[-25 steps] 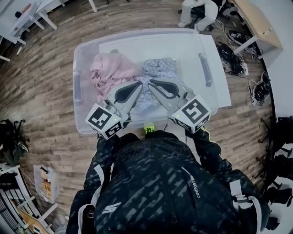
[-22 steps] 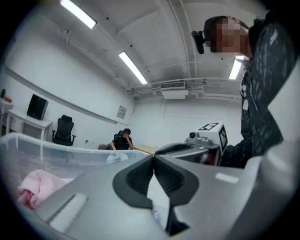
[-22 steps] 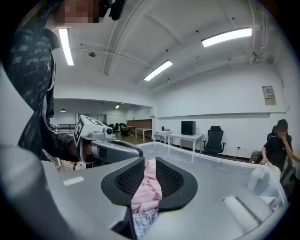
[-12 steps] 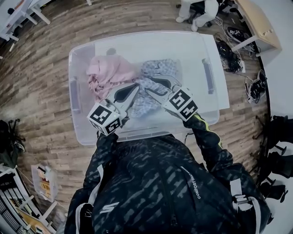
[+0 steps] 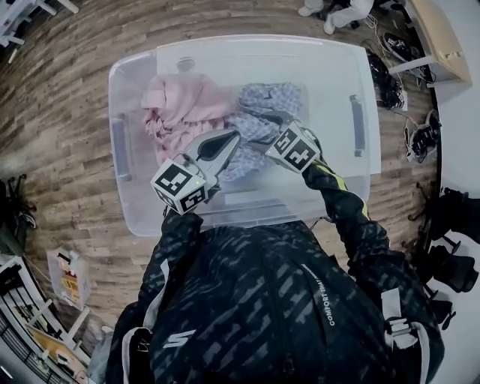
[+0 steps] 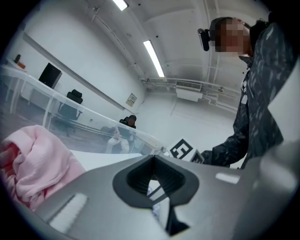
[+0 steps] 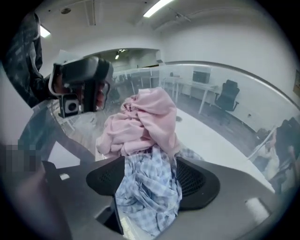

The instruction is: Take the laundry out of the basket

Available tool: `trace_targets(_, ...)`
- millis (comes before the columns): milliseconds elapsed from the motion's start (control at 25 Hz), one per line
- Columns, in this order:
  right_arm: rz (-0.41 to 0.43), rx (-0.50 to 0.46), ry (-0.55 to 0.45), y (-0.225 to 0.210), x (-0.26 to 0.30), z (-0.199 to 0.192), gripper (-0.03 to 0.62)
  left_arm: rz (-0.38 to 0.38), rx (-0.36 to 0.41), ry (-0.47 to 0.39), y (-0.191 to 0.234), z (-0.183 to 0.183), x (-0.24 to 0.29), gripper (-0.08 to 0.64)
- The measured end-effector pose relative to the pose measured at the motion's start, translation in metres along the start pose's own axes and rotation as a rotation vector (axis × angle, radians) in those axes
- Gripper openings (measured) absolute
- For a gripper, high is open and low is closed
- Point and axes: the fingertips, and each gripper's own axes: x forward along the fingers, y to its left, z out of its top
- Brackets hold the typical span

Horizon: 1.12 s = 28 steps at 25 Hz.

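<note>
A clear plastic bin [image 5: 120, 142] on the wooden floor holds a crumpled pink garment [image 5: 184, 109] at its left and a blue checked garment [image 5: 274, 97] in the middle. My right gripper [image 5: 262, 129] points down into the bin. Its jaws have just been opening and are open, with the blue checked garment [image 7: 147, 187] bunched between them and the pink garment [image 7: 145, 117] just beyond. My left gripper [image 5: 234, 136] hovers level beside the pink garment [image 6: 33, 164]. The left gripper [image 6: 153, 159] is shut and holds nothing.
The bin's clear walls [image 7: 225, 93] rise around both grippers, with a handle [image 5: 357, 124] at the right end. Cables and shoes [image 5: 390, 82] lie on the floor at the right. A seated person [image 5: 337, 7] is at the top, and a small shelf [image 5: 67, 277] at lower left.
Both grippers have sunk into the bin. The right one dropped further, tipped downward onto the checked garment, and its jaws have spread apart. The left one stayed shut.
</note>
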Motion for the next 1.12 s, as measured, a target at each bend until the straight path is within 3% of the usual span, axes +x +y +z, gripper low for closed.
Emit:
trace_targets(240, 0.003, -0.047, 0.113, -0.009, 0.042, -0.036, 0.424, 0.036, -0.035, 0.009, 0.007, -0.006, -0.006, 0.009)
trace_targets(680, -0.082, -0.214, 0.255, -0.022, 0.089, -0.074, 0.524, 0.066, -0.037, -0.005, 0.017, -0.005, -0.009, 0.009)
trace_targets(1120, -0.009, -0.086, 0.260, -0.028, 0.113, -0.100, 0.591, 0.058, -0.054, -0.003, 0.016, -0.007, -0.008, 0.009)
